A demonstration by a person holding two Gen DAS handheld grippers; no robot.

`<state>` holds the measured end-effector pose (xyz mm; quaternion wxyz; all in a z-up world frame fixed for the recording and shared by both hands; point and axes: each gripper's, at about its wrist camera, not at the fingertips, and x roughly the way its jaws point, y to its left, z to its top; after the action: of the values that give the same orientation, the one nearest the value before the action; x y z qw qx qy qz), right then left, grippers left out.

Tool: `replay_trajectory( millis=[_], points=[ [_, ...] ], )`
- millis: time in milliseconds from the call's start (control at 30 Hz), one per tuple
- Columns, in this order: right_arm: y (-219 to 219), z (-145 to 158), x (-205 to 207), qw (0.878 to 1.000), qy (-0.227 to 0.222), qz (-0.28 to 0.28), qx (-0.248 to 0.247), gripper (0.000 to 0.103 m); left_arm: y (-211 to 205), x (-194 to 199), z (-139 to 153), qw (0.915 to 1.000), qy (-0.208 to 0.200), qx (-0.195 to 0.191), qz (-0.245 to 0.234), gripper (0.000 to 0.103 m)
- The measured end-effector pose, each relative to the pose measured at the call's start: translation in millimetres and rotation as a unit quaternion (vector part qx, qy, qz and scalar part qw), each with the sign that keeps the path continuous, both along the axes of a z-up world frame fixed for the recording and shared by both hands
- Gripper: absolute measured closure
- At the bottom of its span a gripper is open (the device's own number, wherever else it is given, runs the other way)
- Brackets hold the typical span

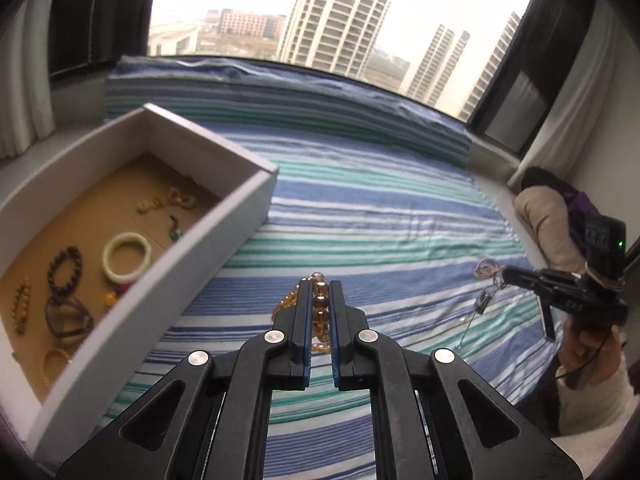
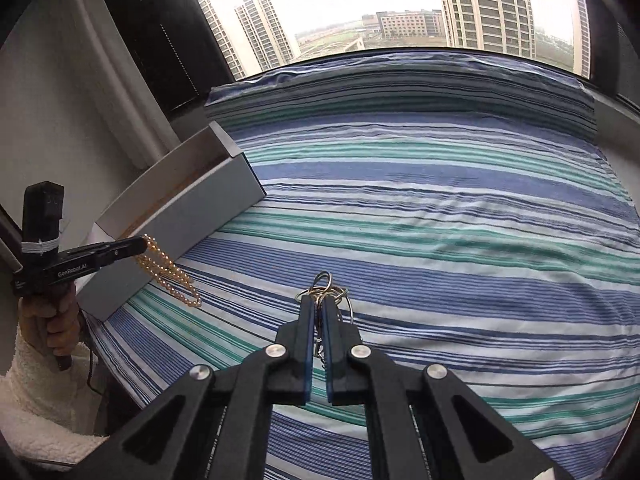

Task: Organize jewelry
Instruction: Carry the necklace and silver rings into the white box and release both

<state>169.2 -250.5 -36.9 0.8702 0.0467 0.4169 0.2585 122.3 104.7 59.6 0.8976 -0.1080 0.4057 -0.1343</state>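
While several bracelets already lie in the white cardboard box (image 1: 224, 216), the left tongs (image 1: 320, 292) clamp an amber bead strand (image 1: 320, 302) and the right tongs (image 2: 319, 304) pinch thin silver rings (image 2: 324, 282), both above the striped bed (image 1: 380, 208), unplaced.

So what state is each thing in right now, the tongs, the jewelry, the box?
Left tongs: shut on the amber bead string, which hangs down.
Right tongs: shut on the bunch of metal rings.
White box: open, no lid, on the striped bedspread.
White bangle: lying flat in the box.
Dark bead bracelet: lying flat in the box.
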Motion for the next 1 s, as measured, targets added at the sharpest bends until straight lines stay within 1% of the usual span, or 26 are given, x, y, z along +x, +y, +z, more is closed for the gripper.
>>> replay_trajectory(
  millis=[100,200,300,367,467,600,667,833,1000],
  points=[
    [29,26,9,0.999,-0.022,0.032,0.003,0.099,33,-10,37,0.9990,-0.026,0.011,0.034,0.098],
    [65,50,22,0.997,-0.041,0.066,0.007,0.099,68,-15,64,0.9966,-0.040,0.028,0.066,0.098],
    [108,74,38,0.993,-0.063,0.101,0.010,0.099,102,-15,77,0.9910,-0.047,0.066,0.107,0.098],
    [141,88,50,0.989,-0.075,0.124,0.011,0.099,125,-9,78,0.9879,-0.041,0.079,0.128,0.098],
    [188,100,78,0.986,-0.075,0.147,0.023,0.099,159,8,67,0.9844,-0.023,0.085,0.152,0.098],
    [257,101,114,0.981,-0.052,0.182,0.042,0.099,205,33,39,0.9781,0.007,0.083,0.191,0.098],
    [294,97,128,0.978,-0.044,0.198,0.042,0.099,231,37,22,0.9743,0.023,0.076,0.211,0.098],
    [380,76,157,0.972,-0.016,0.233,0.031,0.099,273,45,-20,0.9643,0.061,0.077,0.246,0.098],
    [447,38,179,0.970,0.001,0.245,0.005,0.099,296,55,-58,0.9570,0.093,0.085,0.261,0.098]
  ],
)
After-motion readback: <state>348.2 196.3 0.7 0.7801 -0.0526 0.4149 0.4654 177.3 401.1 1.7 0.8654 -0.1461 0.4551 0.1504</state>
